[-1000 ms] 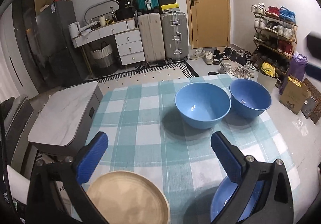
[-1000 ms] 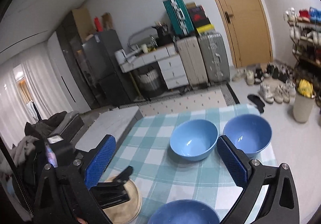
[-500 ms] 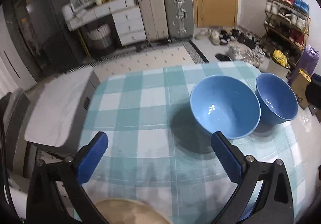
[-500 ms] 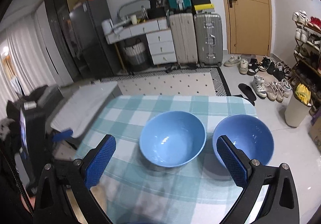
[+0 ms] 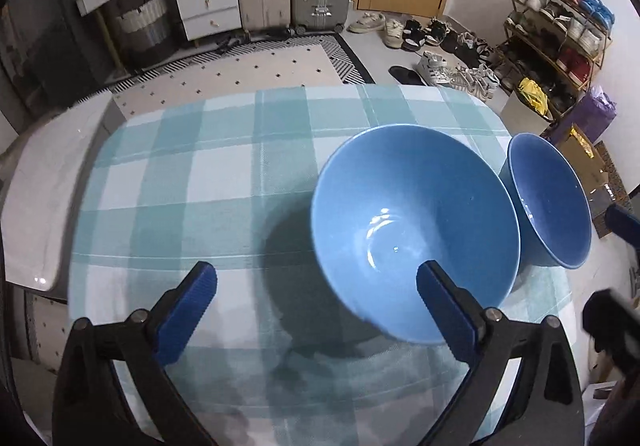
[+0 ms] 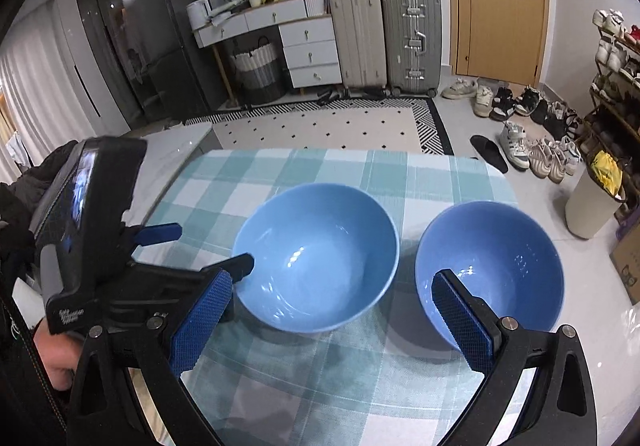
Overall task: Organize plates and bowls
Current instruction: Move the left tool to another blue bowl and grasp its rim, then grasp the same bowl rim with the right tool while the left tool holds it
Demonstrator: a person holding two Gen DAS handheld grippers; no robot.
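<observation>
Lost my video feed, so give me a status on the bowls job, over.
Both grippers open, empty. Left gripper at left bowl rim, right gripper facing right bowl. Bowls apart on checkered cloth. Nothing blocking.

I see two bowls side by side on the desk (image 6: 304, 166): the left bowl (image 6: 316, 258) just beside the right bowl (image 6: 492, 274). Suitcases (image 6: 384, 38) stand far behind, a shoe rack (image 5: 560, 26) far right.
</observation>
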